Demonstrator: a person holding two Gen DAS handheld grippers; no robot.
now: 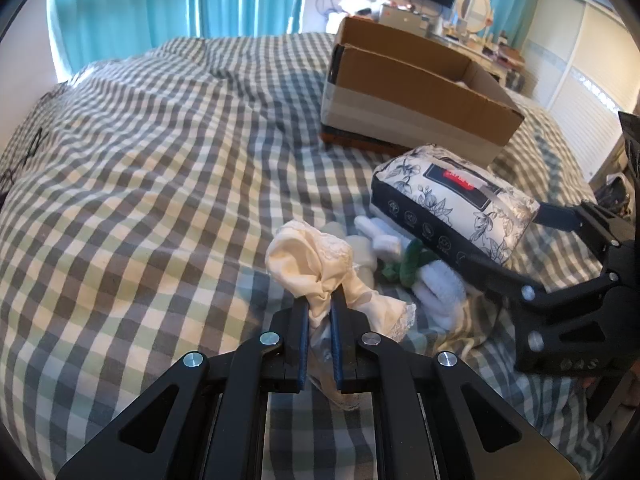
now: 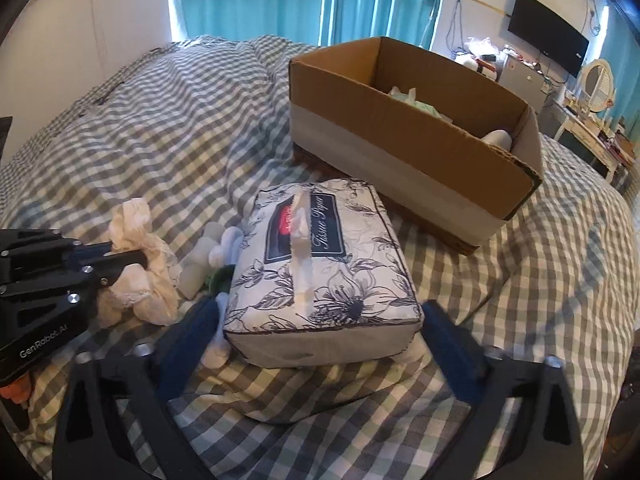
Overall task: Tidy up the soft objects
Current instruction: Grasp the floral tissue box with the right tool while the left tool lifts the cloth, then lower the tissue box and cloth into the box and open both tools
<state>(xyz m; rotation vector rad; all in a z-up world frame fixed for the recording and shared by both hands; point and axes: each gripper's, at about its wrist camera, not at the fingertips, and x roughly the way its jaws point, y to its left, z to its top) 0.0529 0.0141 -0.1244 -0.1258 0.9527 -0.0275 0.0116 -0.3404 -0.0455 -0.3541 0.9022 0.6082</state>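
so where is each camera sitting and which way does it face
Left wrist view: sits on the left tool, looking down along its fingers at the cream lace-trimmed cloth it pinches; the right tool shows at right.
Right wrist view: sits on the right tool, looking down at the floral tissue paper pack between its spread fingers; the left tool shows at left.
Both share the grey checked bedspread, the open brown cardboard box, the pack and the cloth.

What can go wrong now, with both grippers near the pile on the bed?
1. The right gripper straddles the tissue pack; white socks beside its left finger may get pinched too.
2. The cream cloth in the left gripper hangs loose and may catch the cardboard box rim.
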